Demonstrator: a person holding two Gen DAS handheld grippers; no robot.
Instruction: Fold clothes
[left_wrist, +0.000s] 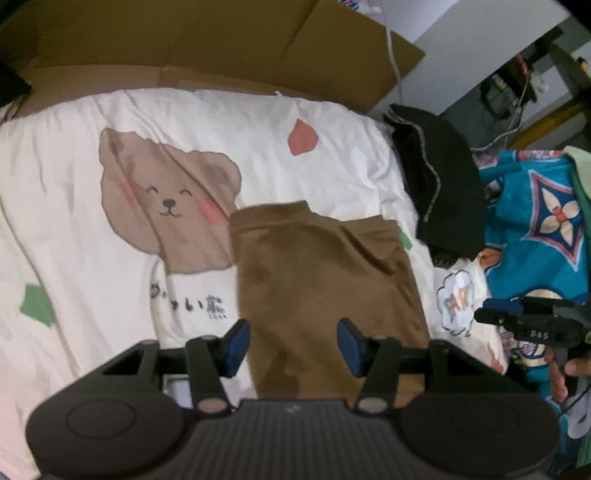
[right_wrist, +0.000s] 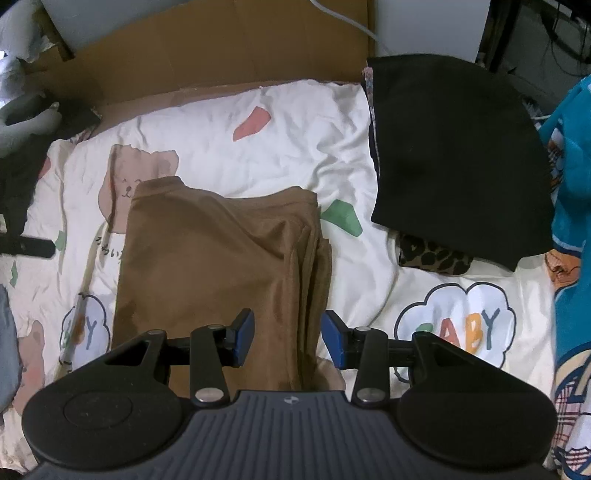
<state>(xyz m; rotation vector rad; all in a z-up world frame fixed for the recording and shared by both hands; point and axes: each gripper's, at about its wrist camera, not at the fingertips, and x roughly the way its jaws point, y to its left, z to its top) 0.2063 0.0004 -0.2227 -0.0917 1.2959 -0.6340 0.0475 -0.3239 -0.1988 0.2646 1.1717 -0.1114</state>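
A brown garment (left_wrist: 317, 280) lies folded into a long rectangle on the white bear-print bedsheet (left_wrist: 110, 110). In the right wrist view the same brown garment (right_wrist: 214, 266) shows stacked layers along its right edge. My left gripper (left_wrist: 293, 345) hovers open over the garment's near end, nothing between its blue pads. My right gripper (right_wrist: 288, 338) is open too, straddling the garment's right folded edge near its front. The right gripper (left_wrist: 517, 317) also shows at the right edge of the left wrist view, held by a hand (left_wrist: 565, 373).
A folded black garment (right_wrist: 454, 155) lies at the right on the bedsheet (right_wrist: 258, 147), over a leopard-print piece (right_wrist: 432, 258). A teal patterned cloth (right_wrist: 572, 221) borders the right side. Flattened cardboard (right_wrist: 221, 55) stands behind the bed. Grey clothes (right_wrist: 22, 118) sit far left.
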